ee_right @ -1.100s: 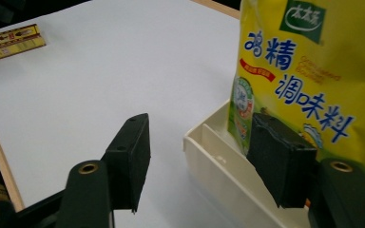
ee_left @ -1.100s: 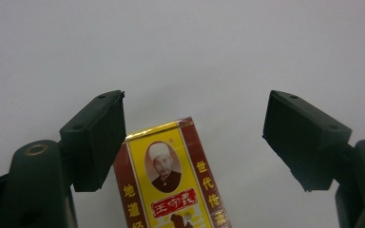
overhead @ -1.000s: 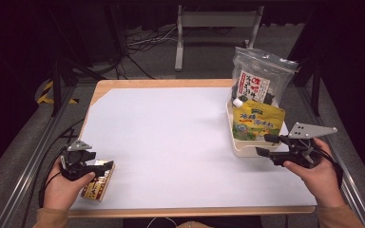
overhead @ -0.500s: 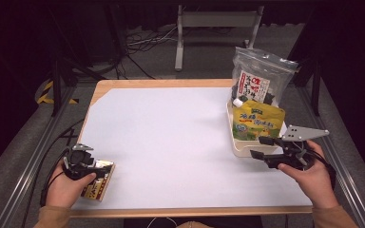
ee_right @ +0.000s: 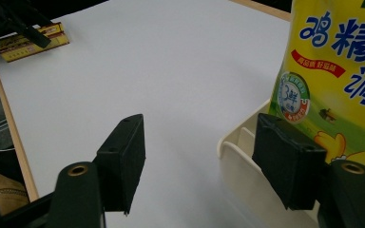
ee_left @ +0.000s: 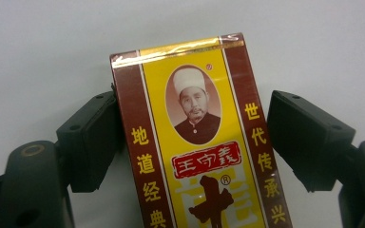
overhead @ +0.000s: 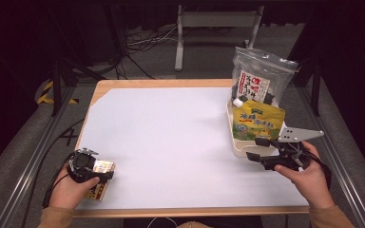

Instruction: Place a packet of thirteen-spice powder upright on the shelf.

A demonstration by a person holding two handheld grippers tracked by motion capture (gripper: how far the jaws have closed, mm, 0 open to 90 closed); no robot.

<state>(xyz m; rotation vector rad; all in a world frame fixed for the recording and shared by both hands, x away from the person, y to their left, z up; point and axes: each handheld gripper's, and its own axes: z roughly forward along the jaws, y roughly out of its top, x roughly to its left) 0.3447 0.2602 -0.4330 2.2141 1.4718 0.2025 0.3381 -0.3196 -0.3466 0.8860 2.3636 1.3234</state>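
The right gripper (overhead: 257,148) has drawn back a little from the cream tray (overhead: 238,147) since a second ago, and its fingers have just been opening; they now stand wide apart with nothing pressed between them, one just at the tray's near corner. The left gripper (overhead: 91,166) has come lower over the yellow and brown box (ee_left: 199,142), which has not shifted on the white counter (overhead: 171,133), well apart from the tray at the opposite front corner. Its fingers straddle the box: one touches the box's edge, the other stands just clear. The box bears a portrait in an oval, gold characters 世代传承 down one brown band and 地道经典 down the other, and a red label. In the tray, the yellow pouch (ee_right: 337,71) reads 鸡精 and "3鲜".
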